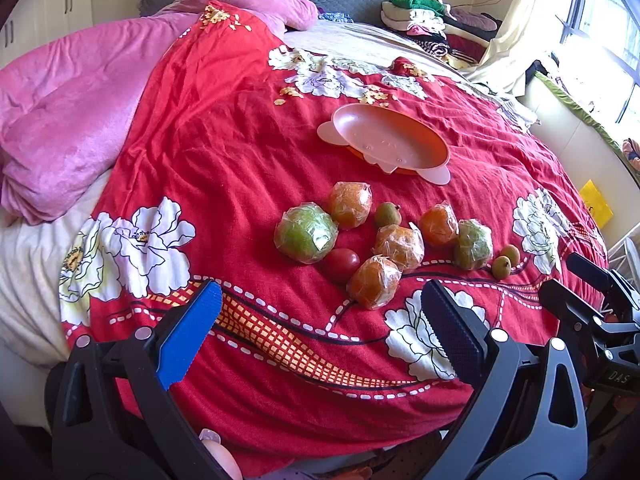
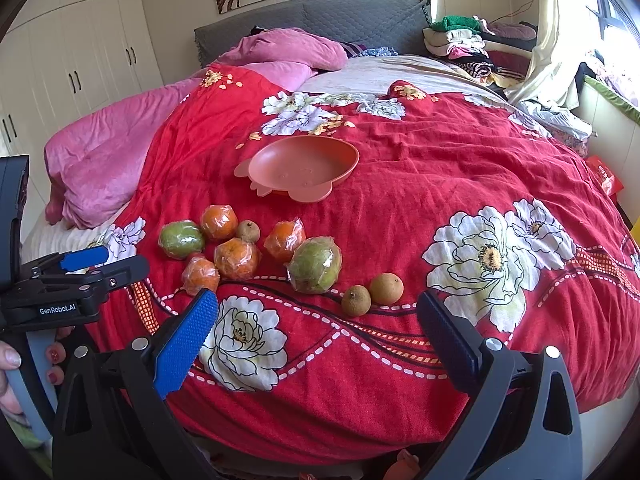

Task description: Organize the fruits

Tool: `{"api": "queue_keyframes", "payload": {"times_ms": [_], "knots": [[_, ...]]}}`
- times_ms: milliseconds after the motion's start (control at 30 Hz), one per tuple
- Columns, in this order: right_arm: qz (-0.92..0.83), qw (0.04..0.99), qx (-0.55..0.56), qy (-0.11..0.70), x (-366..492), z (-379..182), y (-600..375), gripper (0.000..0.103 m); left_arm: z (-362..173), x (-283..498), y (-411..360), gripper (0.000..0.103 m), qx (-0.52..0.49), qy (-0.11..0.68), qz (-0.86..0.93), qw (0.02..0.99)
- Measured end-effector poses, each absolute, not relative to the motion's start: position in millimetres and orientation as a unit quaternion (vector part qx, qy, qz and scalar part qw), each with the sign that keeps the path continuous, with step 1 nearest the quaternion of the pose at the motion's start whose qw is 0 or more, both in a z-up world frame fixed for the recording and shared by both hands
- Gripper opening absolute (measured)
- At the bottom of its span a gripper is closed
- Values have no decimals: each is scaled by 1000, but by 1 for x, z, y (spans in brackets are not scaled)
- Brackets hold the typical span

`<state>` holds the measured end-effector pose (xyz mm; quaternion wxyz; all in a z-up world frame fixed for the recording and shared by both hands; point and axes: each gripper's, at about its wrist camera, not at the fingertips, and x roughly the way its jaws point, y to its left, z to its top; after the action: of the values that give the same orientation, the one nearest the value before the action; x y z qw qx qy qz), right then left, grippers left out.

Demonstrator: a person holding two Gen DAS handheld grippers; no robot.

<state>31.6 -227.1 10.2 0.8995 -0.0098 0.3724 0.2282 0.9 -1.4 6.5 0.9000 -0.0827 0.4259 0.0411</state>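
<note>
A pile of fruit lies on a red flowered bedspread. Several wrapped oranges, two wrapped green fruits, a red tomato and small brown fruits lie together. Behind them sits an empty pink dish. My left gripper hangs open just short of the pile, nothing between its fingers. My right gripper is open too, near the two brown fruits. Each gripper shows at the edge of the other's view.
A pink quilt is bunched at the left of the bed. Folded clothes are stacked at the far right by the grey headboard. A window and curtain are on the right. A hand holds the left gripper's handle.
</note>
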Motion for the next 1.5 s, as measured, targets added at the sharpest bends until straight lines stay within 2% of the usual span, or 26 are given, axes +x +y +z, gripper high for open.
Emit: {"api": "queue_keyframes", "payload": {"times_ms": [667,1500], "knots": [[225,899,-8,376,32,8,-229,99,5,1,-3,94,-84,427,42,899],[152,887,-27,434,79,-27,-269,99,-29,32,38,94,-128,467,30,874]]}}
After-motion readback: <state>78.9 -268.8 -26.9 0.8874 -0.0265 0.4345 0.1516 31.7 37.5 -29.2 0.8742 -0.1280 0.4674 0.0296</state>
